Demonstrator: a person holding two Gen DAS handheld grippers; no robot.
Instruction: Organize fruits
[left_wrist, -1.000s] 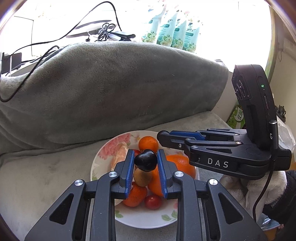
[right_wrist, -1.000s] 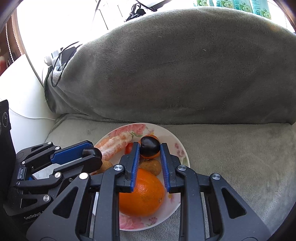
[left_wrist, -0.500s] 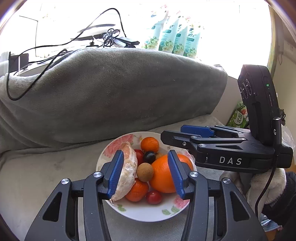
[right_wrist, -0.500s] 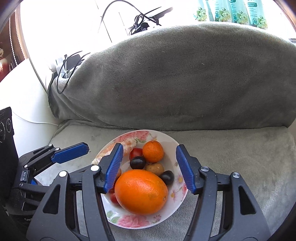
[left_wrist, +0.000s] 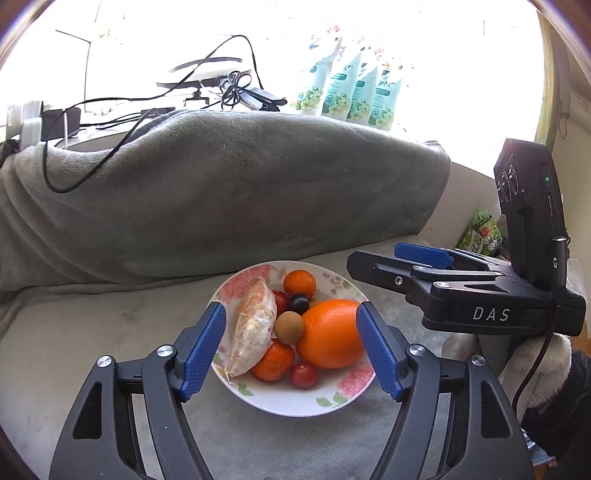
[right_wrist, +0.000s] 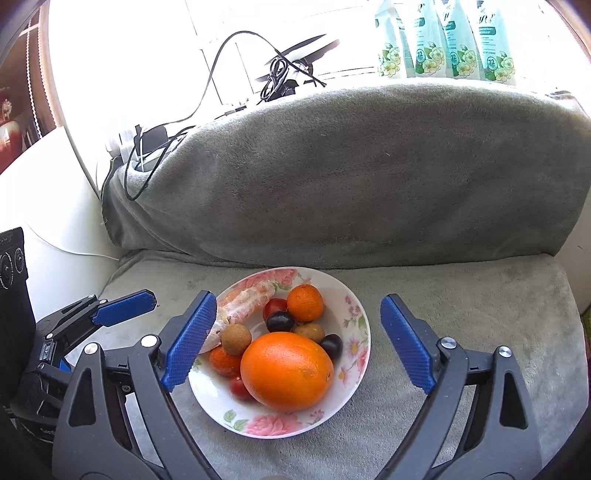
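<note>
fruits all piled in floral plate on grey sofa seat now. both dark grapes dropped from grip since a second ago. left tongs and right tongs opening wide, nothing between. sorting looks about done.

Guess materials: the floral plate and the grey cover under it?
Floral plate: looks like glazed ceramic or porcelain, going by its glossy white surface with printed pink roses; melamine is possible. Grey cover: soft plush fabric, likely fleece or velour, matte with a short nap that shows brush marks.
</note>
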